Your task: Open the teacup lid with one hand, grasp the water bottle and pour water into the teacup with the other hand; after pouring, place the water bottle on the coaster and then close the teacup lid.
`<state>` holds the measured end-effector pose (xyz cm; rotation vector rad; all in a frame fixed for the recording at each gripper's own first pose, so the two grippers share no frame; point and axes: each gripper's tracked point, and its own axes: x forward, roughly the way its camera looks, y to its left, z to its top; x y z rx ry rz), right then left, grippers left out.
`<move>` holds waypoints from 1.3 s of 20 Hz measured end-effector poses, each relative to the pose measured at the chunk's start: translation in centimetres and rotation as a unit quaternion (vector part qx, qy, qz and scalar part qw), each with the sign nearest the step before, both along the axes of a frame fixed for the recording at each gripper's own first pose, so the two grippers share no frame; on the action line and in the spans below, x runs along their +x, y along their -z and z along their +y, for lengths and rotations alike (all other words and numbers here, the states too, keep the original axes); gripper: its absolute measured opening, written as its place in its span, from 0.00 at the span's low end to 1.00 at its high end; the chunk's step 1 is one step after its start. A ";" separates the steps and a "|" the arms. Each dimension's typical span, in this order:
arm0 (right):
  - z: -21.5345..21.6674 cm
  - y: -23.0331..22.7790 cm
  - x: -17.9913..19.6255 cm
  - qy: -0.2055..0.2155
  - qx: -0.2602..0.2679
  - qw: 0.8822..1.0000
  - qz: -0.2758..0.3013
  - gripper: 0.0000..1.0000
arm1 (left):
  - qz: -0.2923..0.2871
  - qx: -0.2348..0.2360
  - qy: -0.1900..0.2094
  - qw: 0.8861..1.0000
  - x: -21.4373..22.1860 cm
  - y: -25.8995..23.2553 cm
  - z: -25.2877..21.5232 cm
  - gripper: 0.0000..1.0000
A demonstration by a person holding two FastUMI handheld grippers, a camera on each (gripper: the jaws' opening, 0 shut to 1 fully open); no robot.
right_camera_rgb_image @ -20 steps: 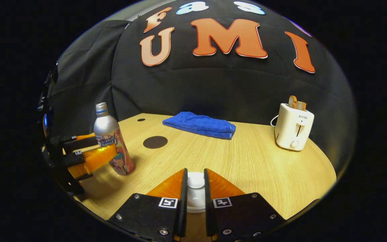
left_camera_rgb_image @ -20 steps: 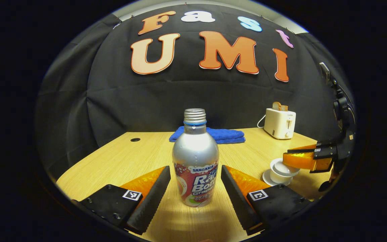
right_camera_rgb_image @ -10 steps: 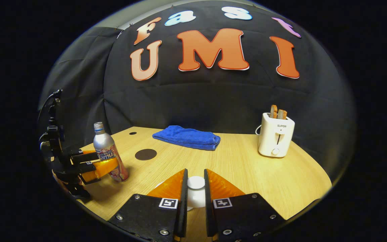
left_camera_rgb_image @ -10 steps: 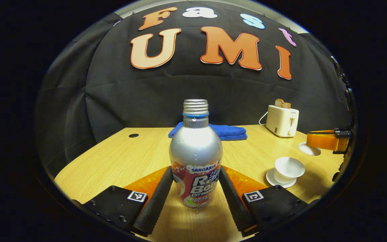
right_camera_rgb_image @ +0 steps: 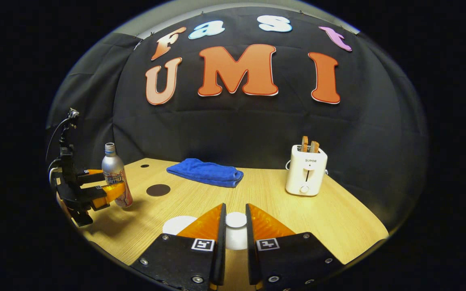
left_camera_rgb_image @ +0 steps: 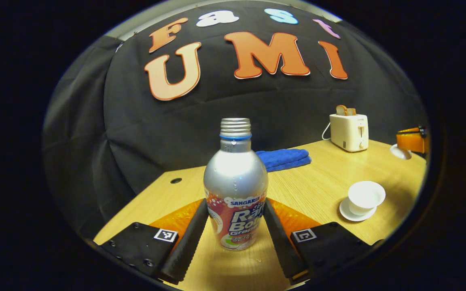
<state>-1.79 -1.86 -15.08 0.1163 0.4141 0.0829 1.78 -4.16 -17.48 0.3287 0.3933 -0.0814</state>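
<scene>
Pale wooden tabletop (right_camera_rgb_image: 297,210) fronts black cloth, with a folded blue towel (right_camera_rgb_image: 206,172) and a white toaster (right_camera_rgb_image: 306,176) holding two slices toward the back. In the left gripper view the left gripper (left_camera_rgb_image: 235,226) clamps both ridged black pads onto the label of the silver aluminium water bottle (left_camera_rgb_image: 235,186) (uncapped, upright). Off to its right the open white porcelain teacup (left_camera_rgb_image: 365,197) sits on a white saucer (left_camera_rgb_image: 354,210). In the right gripper view the right gripper (right_camera_rgb_image: 235,230) pinches the white teacup lid (right_camera_rgb_image: 236,232) by its knob, above the table. A round dark-brown coaster (right_camera_rgb_image: 158,190) lies just beside the bottle.
</scene>
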 end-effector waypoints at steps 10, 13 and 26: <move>-2.6 -0.9 -1.2 0.024 -0.011 0.999 -0.021 0.23 | -0.044 0.180 0.080 0.979 0.3 -0.6 -3.9 0.83; -3.2 -0.3 -1.4 0.032 -0.020 0.999 -0.016 0.23 | -0.046 0.206 0.104 0.972 0.1 0.1 -5.6 0.89; -5.2 0.4 -1.7 0.057 -0.046 0.997 -0.014 0.23 | -0.089 0.398 0.195 0.892 0.1 0.7 -8.9 0.86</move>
